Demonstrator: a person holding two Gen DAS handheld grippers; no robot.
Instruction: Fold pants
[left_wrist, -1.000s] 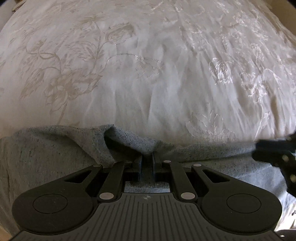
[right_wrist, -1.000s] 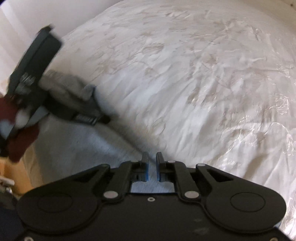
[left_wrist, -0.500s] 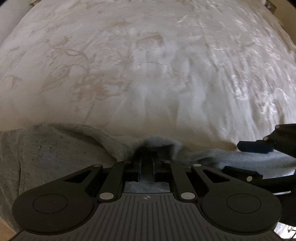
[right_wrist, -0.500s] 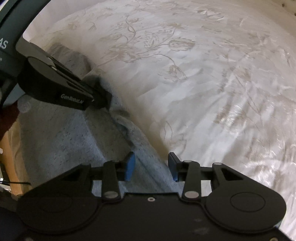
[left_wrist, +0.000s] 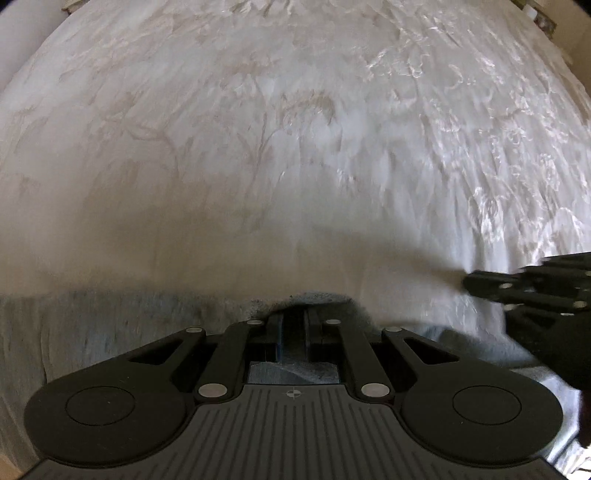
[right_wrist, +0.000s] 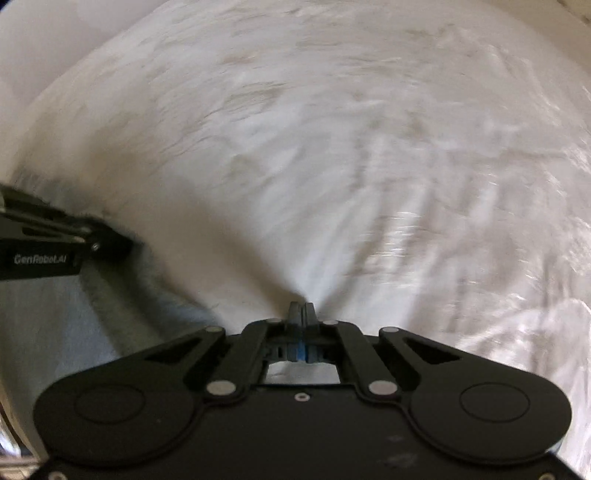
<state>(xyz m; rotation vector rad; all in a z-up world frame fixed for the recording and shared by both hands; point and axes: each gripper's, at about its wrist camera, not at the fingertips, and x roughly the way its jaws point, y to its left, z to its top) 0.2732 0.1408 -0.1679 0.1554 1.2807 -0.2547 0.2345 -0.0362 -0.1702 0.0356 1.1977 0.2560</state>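
i have the left gripper (left_wrist: 293, 325) pinched on the near edge of the grey pants (left_wrist: 110, 325) lying on the bed (left_wrist: 295, 147), so the fold carries evenly; my right gripper (right_wrist: 301, 314) is closed too, seemingly gripping the same edge, though blur hides it

Legible text: 1 item. "GenRobot.AI", pale lettering on the black side of the left gripper (right_wrist: 110, 243), read in the right wrist view where that gripper enters from the left edge over the grey pants (right_wrist: 55, 317). A small crosshair mark, no lettering, stands on the ribbed body of the left gripper in its own view.
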